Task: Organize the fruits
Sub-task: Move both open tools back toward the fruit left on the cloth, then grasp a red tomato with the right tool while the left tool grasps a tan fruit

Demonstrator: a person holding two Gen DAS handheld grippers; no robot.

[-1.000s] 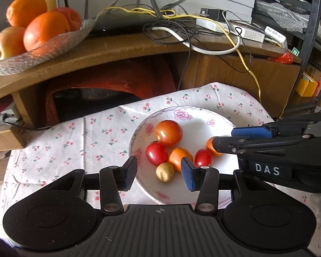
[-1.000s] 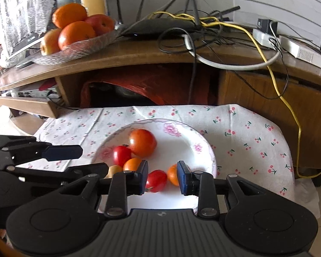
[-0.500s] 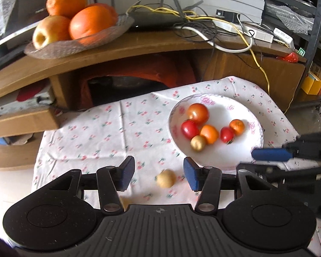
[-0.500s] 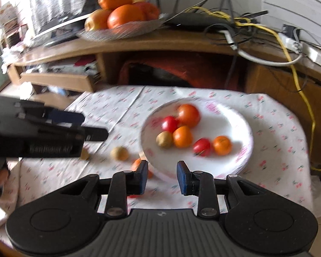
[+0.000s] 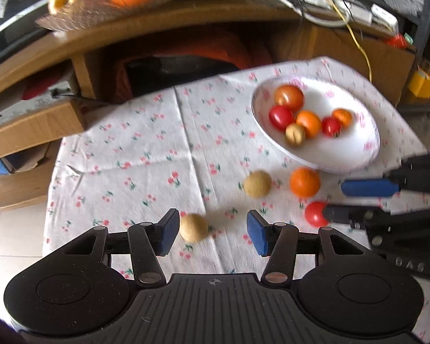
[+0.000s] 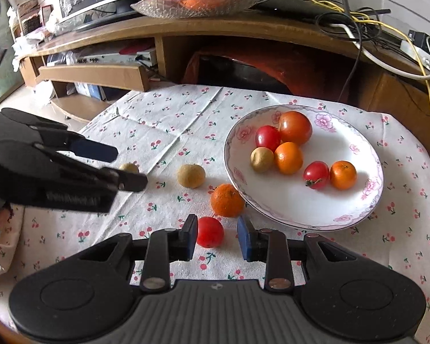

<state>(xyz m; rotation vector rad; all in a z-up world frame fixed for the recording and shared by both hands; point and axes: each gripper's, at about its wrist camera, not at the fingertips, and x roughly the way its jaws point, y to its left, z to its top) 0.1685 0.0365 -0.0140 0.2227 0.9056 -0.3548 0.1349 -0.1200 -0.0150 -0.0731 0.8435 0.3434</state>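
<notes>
Floral cloth (image 6: 163, 126): right gripper (image 6: 217, 236) agape around red tomato (image 6: 209, 231).

A glossy white plate (image 6: 355, 218) sits on matt printed cloth (image 6: 163, 126) before a smooth wooden shelf (image 6: 215, 28).

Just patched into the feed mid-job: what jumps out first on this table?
The white floral plate on the right of the cherry-print cloth, holding six small fruits. Four more lie loose on the cloth to its left: a red tomato between the open fingers of the right gripper, a small orange against the plate's rim, and two tan fruits, one between the fingers of the open left gripper.
</notes>
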